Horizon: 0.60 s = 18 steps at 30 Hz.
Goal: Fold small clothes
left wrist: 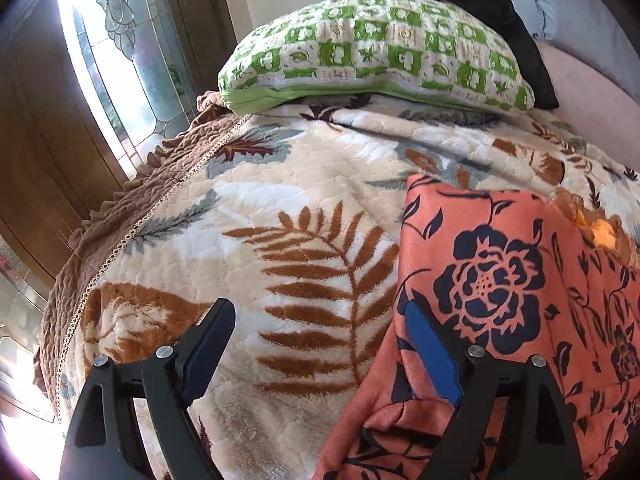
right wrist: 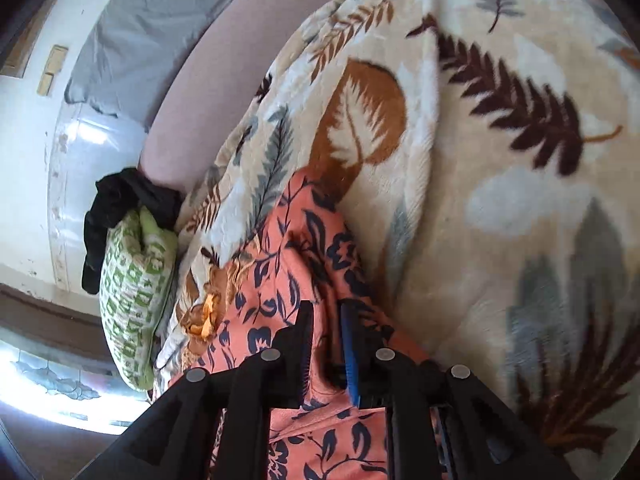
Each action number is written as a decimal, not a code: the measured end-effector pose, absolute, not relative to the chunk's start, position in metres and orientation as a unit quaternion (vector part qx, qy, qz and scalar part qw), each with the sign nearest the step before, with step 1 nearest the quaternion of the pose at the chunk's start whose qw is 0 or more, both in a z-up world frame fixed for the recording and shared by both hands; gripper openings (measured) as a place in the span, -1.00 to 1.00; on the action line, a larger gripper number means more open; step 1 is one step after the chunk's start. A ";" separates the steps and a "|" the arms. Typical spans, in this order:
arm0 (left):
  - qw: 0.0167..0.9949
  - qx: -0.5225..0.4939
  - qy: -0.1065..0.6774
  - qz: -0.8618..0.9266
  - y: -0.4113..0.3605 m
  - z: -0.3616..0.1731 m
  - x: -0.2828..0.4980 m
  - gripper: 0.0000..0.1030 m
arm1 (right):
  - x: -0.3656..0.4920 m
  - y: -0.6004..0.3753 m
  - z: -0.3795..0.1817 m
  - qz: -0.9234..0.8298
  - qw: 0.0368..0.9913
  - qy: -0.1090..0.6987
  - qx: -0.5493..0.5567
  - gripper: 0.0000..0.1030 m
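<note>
Both hand-held grippers work over an orange garment with a dark floral print (left wrist: 500, 280) that lies on a cream blanket patterned with fern leaves (left wrist: 280, 208). From the right wrist view, the right gripper (right wrist: 326, 344) has its fingers drawn close together with a raised ridge of the garment's cloth pinched between them, so it is gripping the garment. From the left wrist view, the left gripper (left wrist: 320, 352) stands wide open and holds nothing: its blue-padded finger (left wrist: 430, 356) rests against the left edge of the garment, while the other finger sits out over the bare blanket to the garment's left.

The garment lies partly flattened, with a bunched fold at its near edge and a small patch of orange-yellow trim (left wrist: 600, 232) at its far right corner. Beyond the garment, at the blanket's far edge, lies a green-and-white checked pillow (left wrist: 376, 52), and a black cloth (left wrist: 480, 8) is draped behind and just right of that pillow. A brown ruffled bed skirt (left wrist: 140, 216) runs along the blanket's left edge, well left of the garment, with a leaded glass window (left wrist: 120, 40) beyond it
</note>
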<state>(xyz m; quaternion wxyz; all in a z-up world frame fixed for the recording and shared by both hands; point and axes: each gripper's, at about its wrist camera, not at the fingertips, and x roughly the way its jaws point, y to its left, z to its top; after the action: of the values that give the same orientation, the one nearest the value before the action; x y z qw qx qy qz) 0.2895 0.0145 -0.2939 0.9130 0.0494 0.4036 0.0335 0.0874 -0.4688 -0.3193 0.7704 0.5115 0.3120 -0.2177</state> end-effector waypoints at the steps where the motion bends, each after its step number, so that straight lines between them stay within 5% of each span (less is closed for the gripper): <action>1: 0.920 0.040 0.389 0.025 0.014 -0.287 0.286 0.68 | 0.081 -0.471 -0.312 -0.228 0.777 0.301 0.503 -0.54; 6: 0.934 0.046 0.350 -0.055 -0.012 -0.272 0.269 0.71 | 0.091 -0.446 -0.282 -0.173 0.826 0.292 0.450 -0.52; 10: 0.890 0.119 0.434 -0.071 -0.037 -0.314 0.281 0.73 | 0.131 -0.409 -0.305 -0.151 0.824 0.380 0.393 -0.52; 12: 0.895 0.101 0.429 -0.069 -0.033 -0.314 0.281 0.80 | 0.135 -0.402 -0.338 -0.154 0.804 0.423 0.387 -0.54; 18: 0.894 0.043 0.438 -0.082 -0.008 -0.304 0.278 0.80 | 0.108 -0.410 -0.313 -0.135 0.803 0.413 0.408 -0.55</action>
<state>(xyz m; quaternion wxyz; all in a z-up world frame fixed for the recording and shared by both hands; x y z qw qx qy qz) 0.2778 -0.0081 -0.3037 0.8941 0.0428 0.4381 -0.0825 0.1084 -0.4104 -0.3129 0.8027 0.4079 0.4133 -0.1355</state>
